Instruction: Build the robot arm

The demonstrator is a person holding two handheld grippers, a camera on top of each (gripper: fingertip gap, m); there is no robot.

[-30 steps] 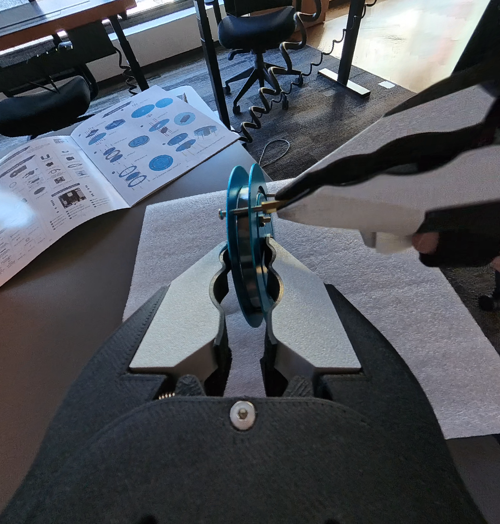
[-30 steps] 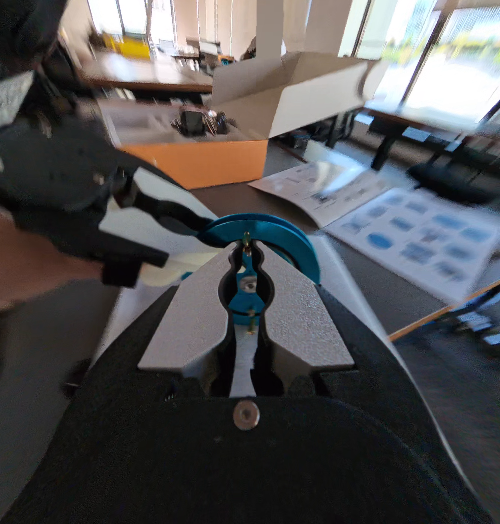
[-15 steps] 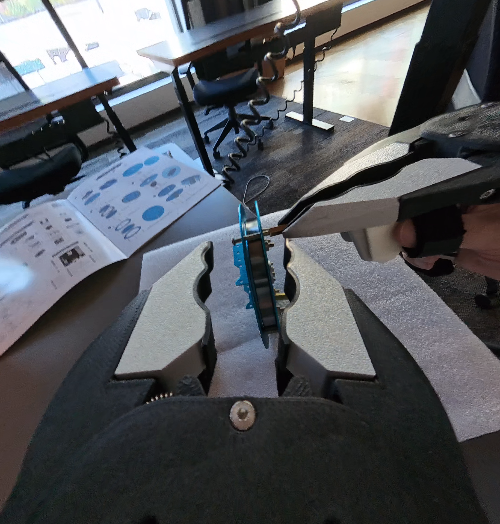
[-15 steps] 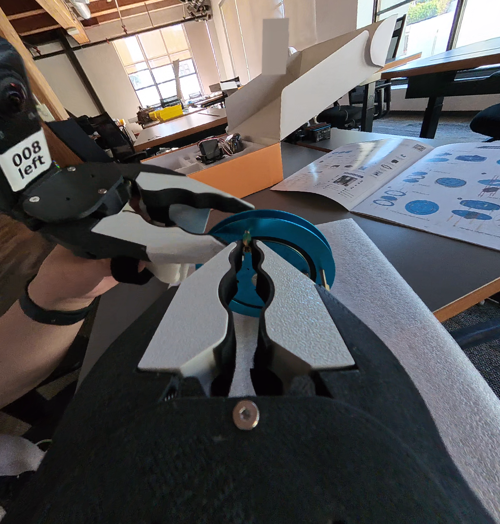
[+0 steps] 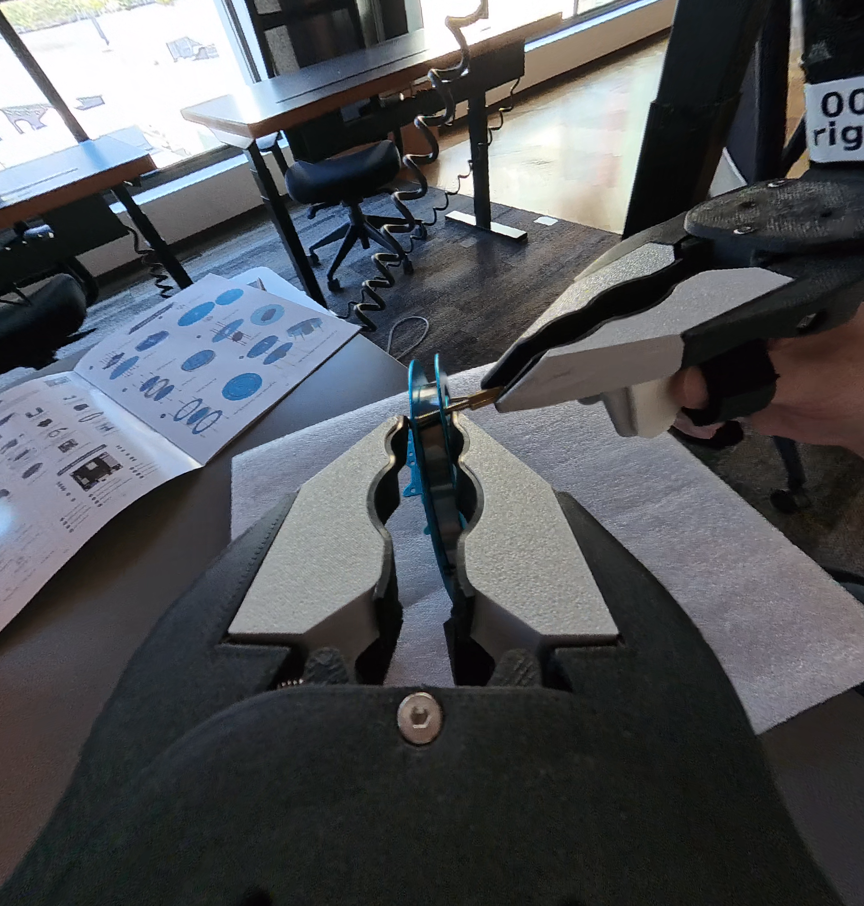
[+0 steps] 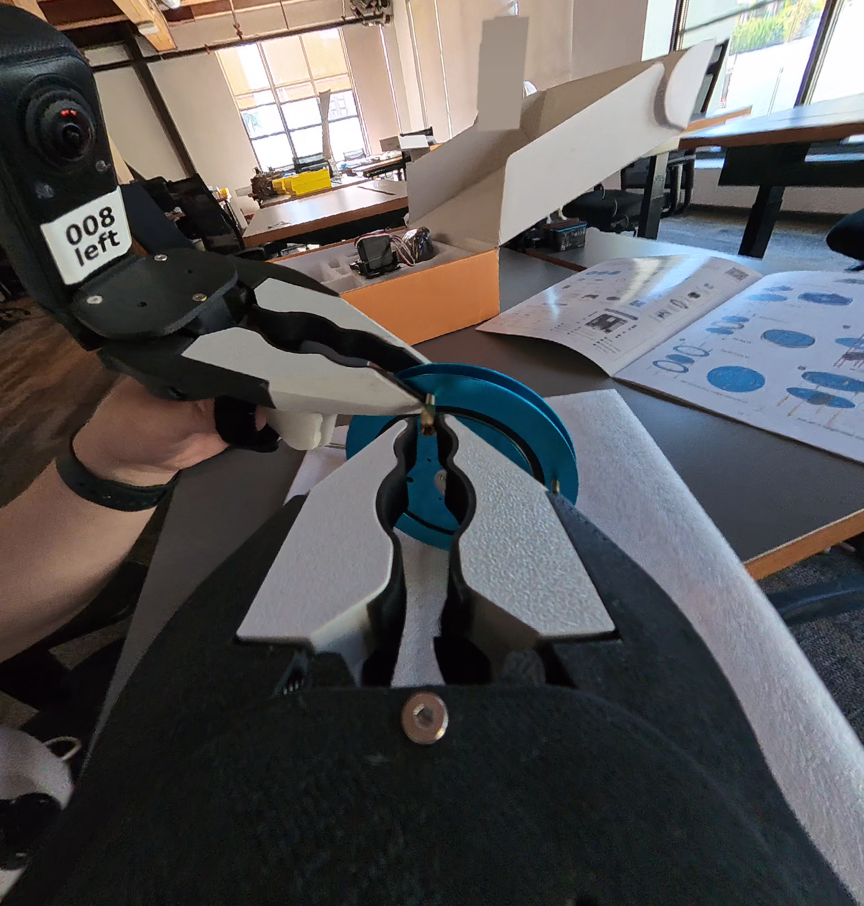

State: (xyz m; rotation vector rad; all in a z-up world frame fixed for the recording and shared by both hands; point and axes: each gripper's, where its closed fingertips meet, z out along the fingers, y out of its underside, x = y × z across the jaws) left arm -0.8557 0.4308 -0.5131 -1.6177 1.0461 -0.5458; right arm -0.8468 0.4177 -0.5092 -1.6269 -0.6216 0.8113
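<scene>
Left wrist view shows our left claw (image 5: 427, 436) pinching a blue disc assembly (image 5: 432, 470) edge-on between its two grey fingers, the paired discs standing upright above a white foam sheet (image 5: 665, 515) spread on the dark desk (image 5: 101, 613). Our right claw (image 5: 493, 397) comes in from the right, its tips pressed together on a small brass standoff (image 5: 483, 398) that sits on a thin screw passing through the upper rim of the discs. A hand (image 5: 763, 407) grips that claw's handle.

Right wrist view gives us the same grip from the other side: the right claw (image 6: 427, 426) holds the brass standoff (image 6: 427, 425) at its tips, with the blue disc assembly (image 6: 493, 416) seen nearly face-on just beyond, and the left claw (image 6: 410, 387) closing on its upper edge from the left. A second brass standoff (image 6: 556, 485) shows at the disc's right rim.

An open instruction booklet (image 5: 126, 392) lies on the desk to the left of the foam, and an open orange cardboard box (image 6: 420, 294) with parts inside stands farther back.
</scene>
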